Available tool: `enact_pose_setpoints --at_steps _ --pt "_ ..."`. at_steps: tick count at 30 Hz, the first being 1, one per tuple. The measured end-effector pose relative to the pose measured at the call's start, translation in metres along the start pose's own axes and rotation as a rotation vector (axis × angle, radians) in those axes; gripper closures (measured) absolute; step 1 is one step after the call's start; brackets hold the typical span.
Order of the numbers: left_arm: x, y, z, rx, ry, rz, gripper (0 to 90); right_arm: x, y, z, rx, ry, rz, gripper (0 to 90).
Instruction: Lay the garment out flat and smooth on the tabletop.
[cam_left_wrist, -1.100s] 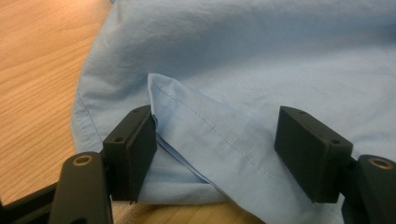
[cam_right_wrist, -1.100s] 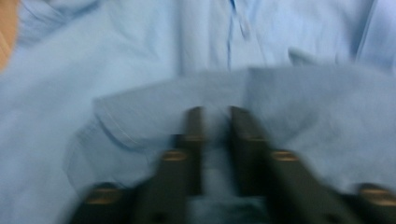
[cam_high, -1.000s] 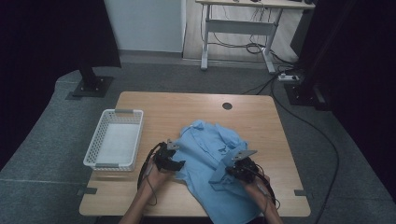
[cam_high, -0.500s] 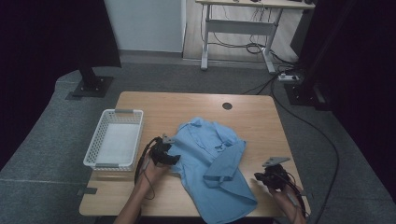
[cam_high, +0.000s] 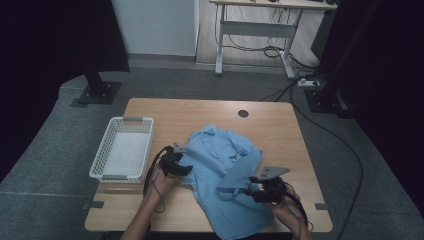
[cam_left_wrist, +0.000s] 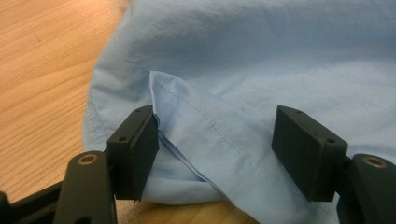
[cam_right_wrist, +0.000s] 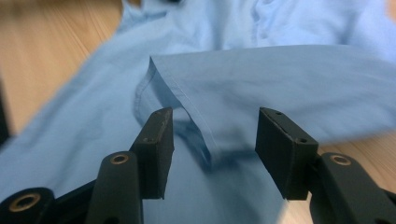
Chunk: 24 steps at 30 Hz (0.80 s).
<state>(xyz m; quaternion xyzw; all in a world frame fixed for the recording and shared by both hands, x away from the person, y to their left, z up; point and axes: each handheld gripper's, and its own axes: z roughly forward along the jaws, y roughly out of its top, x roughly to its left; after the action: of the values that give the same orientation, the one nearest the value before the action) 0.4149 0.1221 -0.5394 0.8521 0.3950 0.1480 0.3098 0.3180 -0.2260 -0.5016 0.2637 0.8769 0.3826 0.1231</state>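
Both hands low over blue shirt (cam_high: 225, 165): left gripper (cam_left_wrist: 215, 154) spread around fold, right gripper (cam_right_wrist: 212, 151) just opening over sleeve edge.

Left forearm: comes in from the bottom edge, angled up and slightly rightward across the table.
Left gripper (cam_high: 186, 168): held low, pointing right; jaws apart, one pad brushing a cloth fold, no pinch.
Right hand (cam_high: 286, 201): near the table's front right, wrapped round the gripper body.
Right gripper (cam_high: 248, 191): pointing left; jaws have just been opening, standing apart with a cuff edge loose between them.
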Motion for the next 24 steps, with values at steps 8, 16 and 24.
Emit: enact_pose_setpoints --at_steps 8,16,24 --pt "0.0 -0.001 0.0 -0.004 -0.002 0.003 31.2 -0.014 -0.014 0.042 0.109 -0.036 0.022 85.4" --pt "0.005 0.004 0.002 0.01 0.001 -0.001 31.5 -0.02 -0.03 -0.004 0.106 -0.076 0.058 86.2" --pt "0.019 0.016 0.007 0.057 0.007 -0.001 31.5 -0.049 -0.09 -0.084 0.129 -0.185 0.222 86.2"
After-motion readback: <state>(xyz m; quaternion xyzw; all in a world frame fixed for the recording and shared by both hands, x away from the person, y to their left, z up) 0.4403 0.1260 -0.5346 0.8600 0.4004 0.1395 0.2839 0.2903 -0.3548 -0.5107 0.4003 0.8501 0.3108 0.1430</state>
